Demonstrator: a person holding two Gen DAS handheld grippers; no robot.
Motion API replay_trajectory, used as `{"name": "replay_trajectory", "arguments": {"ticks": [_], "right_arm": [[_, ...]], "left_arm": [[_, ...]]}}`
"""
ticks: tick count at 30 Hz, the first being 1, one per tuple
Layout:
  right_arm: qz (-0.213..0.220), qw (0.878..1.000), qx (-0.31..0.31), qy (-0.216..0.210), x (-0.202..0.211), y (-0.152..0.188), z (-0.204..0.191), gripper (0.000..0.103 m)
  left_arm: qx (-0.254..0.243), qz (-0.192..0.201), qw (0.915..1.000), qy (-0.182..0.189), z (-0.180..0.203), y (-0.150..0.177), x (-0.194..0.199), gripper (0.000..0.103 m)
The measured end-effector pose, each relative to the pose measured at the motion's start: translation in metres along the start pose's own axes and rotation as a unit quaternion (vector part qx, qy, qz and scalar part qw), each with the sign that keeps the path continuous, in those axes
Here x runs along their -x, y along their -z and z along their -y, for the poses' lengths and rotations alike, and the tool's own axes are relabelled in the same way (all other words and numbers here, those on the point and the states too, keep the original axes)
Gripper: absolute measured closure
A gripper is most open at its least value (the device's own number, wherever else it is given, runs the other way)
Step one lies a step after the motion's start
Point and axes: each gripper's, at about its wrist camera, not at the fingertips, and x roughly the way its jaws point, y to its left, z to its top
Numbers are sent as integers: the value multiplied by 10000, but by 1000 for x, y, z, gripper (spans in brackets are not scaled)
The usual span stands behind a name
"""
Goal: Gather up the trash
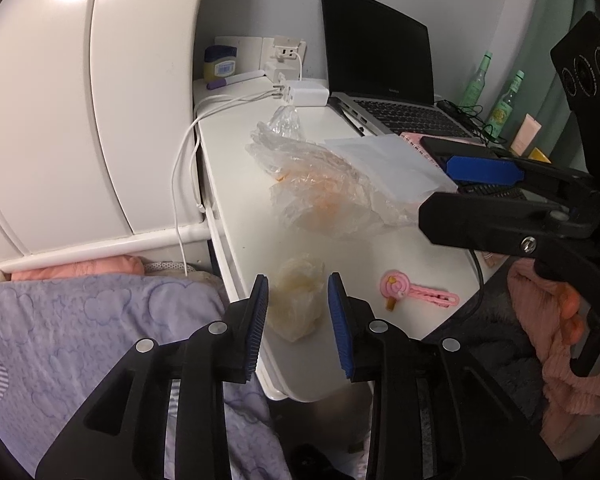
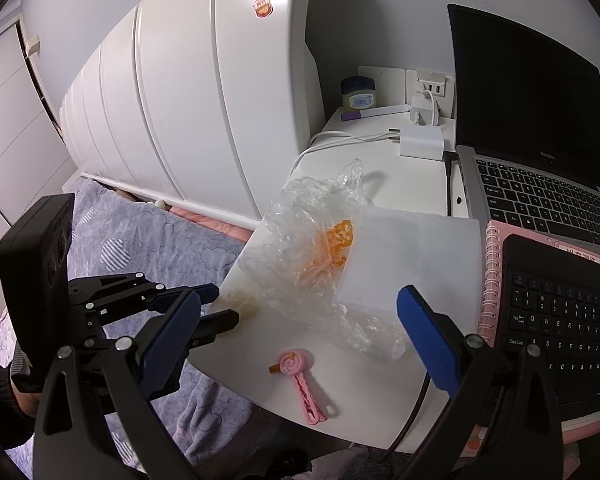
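- the left gripper stood with its jaws parted at the near edge of the white table; a small crumpled wad of clear plastic wrap sat between the blue pads, with a sliver of gap on each side, so the pads did not press on it
- the right gripper was wide open and empty, poised above the table; its blue fingers framed the pink lollipop-shaped clip, which lay flat near the table's front edge
- a larger crumpled clear plastic bag with orange scraps inside lay mid-table; a white sheet of paper overlapped its right side
- behind these sat an open laptop with a dark screen, a white charger block with its cable, a small jar and a purple-capped marker
- a black keyboard rested on a pink spiral notebook at the right
- a lilac quilt with a cloud pattern lay left of the table
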Motion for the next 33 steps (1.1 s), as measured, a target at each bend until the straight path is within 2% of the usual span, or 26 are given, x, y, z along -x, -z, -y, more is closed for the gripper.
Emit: {"name": "replay_trajectory", "arguments": {"ticks": [9, 11, 19, 33], "right_arm": [[-33, 10000, -26, 26, -2, 0, 4, 7], [-31, 10000, -31, 33, -2, 0, 4, 7], [-34, 10000, -26, 54, -2, -1, 5, 7], [8, 9999, 50, 95, -8, -8, 7, 7]], "left_arm": [[-146, 30, 9999, -55, 3, 0, -4, 75], [-209, 18, 9998, -59, 4, 1, -4, 82], [-200, 35, 9998, -47, 4, 1, -3, 91], [-139, 276, 9995, -14, 0, -10, 14, 94]]}}
